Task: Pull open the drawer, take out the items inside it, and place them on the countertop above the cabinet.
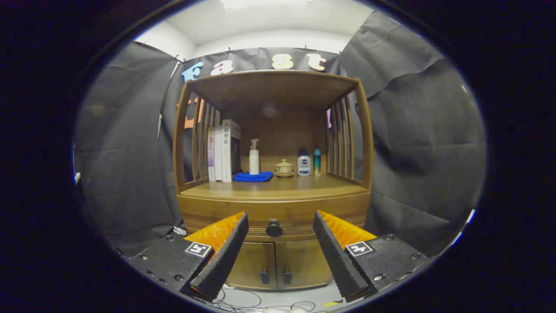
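**Drawer closed, nothing taken out yet**

The task appears to be at its very start. The drawer (274,217) sits flush in the front of the wooden cabinet (273,204), so none of its contents can be seen and nothing has been lifted out. All three steps remain: pulling the drawer open, removing whatever lies inside, and setting those items on the countertop (278,188) above.

The gripper (280,221) is empty, its jaws spread wide, with the ridged black fingers (226,256) standing either side of the drawer's knob (274,228). The knob lies between the fingers but beyond their tips, apart from both; no contact is made.

The drawer itself is a shallow, curved band of warm brown wood running the width of the cabinet, just under the countertop's front edge and above two small doors (274,265). Its only handle is the single round dark knob at the centre, which looks small and smooth, so a grip on it will probably need the fingers well centred.

The countertop already carries things along its back: upright books (223,150), a white pump bottle (254,157), a folded blue cloth (253,176), a small lidded ceramic cup (284,168) and two small bottles (309,163). Its front part is bare wood, which seems the likely landing place.
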Demonstrator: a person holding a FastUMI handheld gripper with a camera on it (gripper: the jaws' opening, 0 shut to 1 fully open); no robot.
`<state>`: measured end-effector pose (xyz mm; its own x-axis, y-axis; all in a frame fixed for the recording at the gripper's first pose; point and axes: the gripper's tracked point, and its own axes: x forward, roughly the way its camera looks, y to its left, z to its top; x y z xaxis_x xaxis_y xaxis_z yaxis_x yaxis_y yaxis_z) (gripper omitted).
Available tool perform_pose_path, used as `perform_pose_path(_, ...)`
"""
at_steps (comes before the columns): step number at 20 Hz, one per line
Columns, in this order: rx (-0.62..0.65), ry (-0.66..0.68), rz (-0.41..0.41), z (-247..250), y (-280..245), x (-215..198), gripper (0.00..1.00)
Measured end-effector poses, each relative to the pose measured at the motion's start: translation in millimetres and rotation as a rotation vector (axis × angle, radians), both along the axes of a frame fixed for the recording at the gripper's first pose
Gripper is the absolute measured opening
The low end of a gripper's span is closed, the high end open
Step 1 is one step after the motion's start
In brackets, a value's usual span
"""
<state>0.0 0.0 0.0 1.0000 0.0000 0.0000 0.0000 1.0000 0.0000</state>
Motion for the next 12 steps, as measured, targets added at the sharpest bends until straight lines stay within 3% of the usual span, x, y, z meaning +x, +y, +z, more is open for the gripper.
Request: perform_pose_path(12, -0.016, -0.011, 0.026, -1.8, 6.7, -1.9, 0.97)
